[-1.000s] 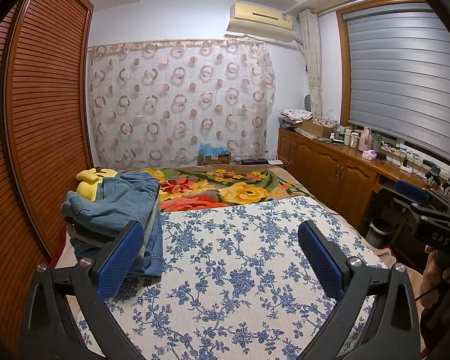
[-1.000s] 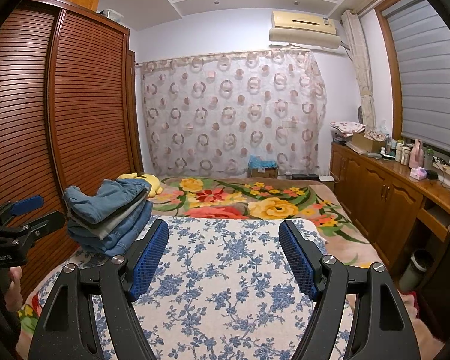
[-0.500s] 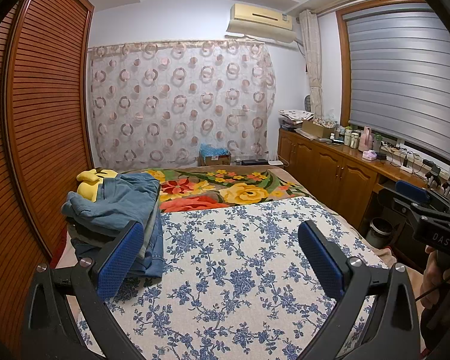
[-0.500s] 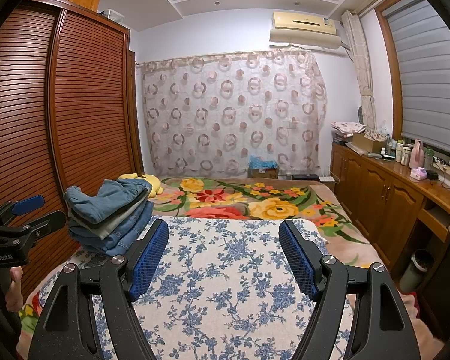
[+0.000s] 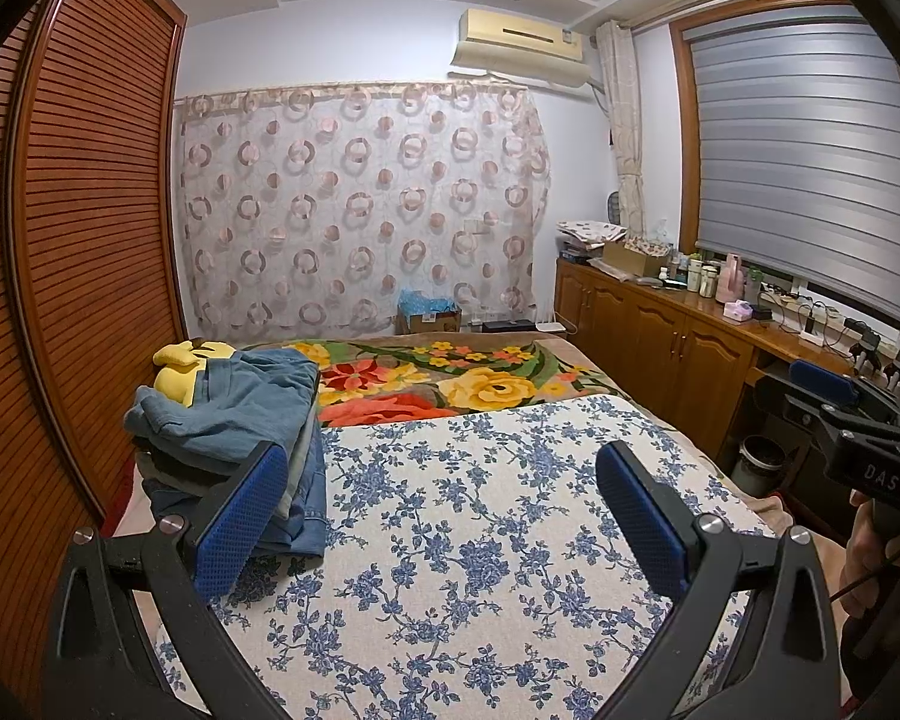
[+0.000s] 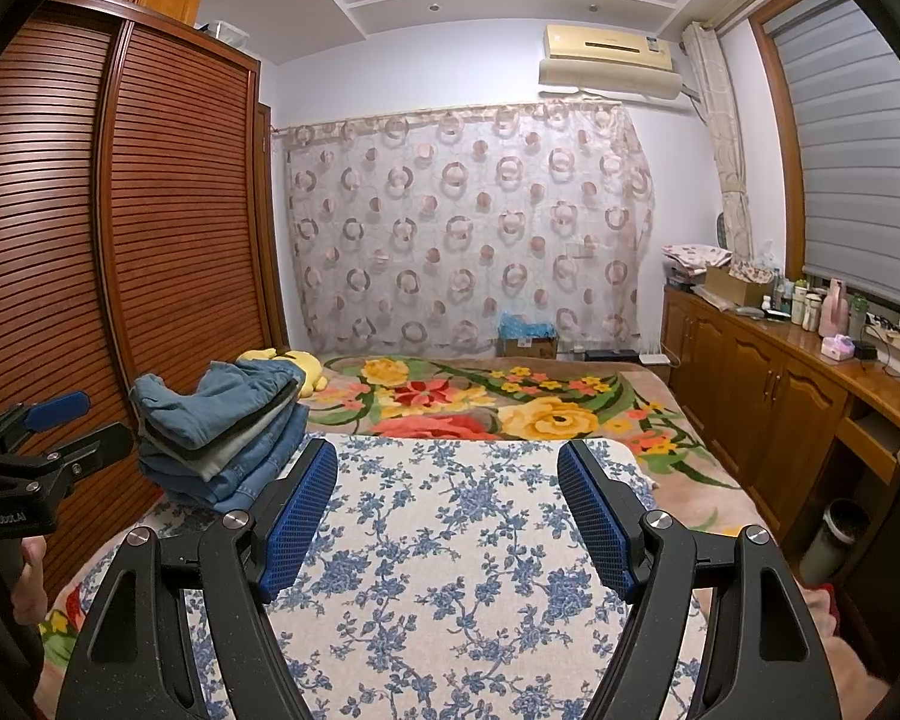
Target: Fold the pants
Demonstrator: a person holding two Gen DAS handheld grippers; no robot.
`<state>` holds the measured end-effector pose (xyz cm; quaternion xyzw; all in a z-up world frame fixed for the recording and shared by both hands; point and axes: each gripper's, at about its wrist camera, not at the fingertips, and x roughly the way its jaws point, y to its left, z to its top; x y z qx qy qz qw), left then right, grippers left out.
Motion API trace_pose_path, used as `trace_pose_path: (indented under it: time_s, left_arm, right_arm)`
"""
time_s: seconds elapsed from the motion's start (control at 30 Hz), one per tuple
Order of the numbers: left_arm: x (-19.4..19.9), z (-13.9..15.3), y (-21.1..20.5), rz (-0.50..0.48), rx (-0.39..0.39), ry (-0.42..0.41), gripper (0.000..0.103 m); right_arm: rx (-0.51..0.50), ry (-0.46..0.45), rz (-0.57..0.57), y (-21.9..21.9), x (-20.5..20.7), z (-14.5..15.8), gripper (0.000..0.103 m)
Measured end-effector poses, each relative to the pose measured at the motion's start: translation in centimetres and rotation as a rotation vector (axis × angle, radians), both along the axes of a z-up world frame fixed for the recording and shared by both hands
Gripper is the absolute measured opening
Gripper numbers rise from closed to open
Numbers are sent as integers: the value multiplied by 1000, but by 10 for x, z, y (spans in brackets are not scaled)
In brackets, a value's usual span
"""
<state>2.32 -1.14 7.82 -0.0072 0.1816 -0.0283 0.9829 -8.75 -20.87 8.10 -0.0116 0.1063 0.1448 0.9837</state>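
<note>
Over a bed's near end, two handheld grippers are hovering with jaws wide apart and nothing between them.

At the bed's left edge, beside the slatted wardrobe [image 6: 174, 228], a stack of folded pants [image 5: 234, 426], mostly blue denim, is lying on the blue-flowered cloth [image 5: 480, 540], with a yellow plush toy [image 5: 180, 369] just behind it. Both the left gripper [image 5: 441, 507] and the right gripper [image 6: 447, 516] are pointing slightly downward above the cloth, well apart from the stack, each gripped by a hand.
</note>
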Motion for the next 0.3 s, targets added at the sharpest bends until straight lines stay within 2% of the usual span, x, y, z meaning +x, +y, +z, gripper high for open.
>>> trace_pose_path:
  time_s: [0.3]
  left_arm:
    - [0,0,0,1,0,-2,103]
  right_arm:
    - [0,-3,2,0,0,-1,78]
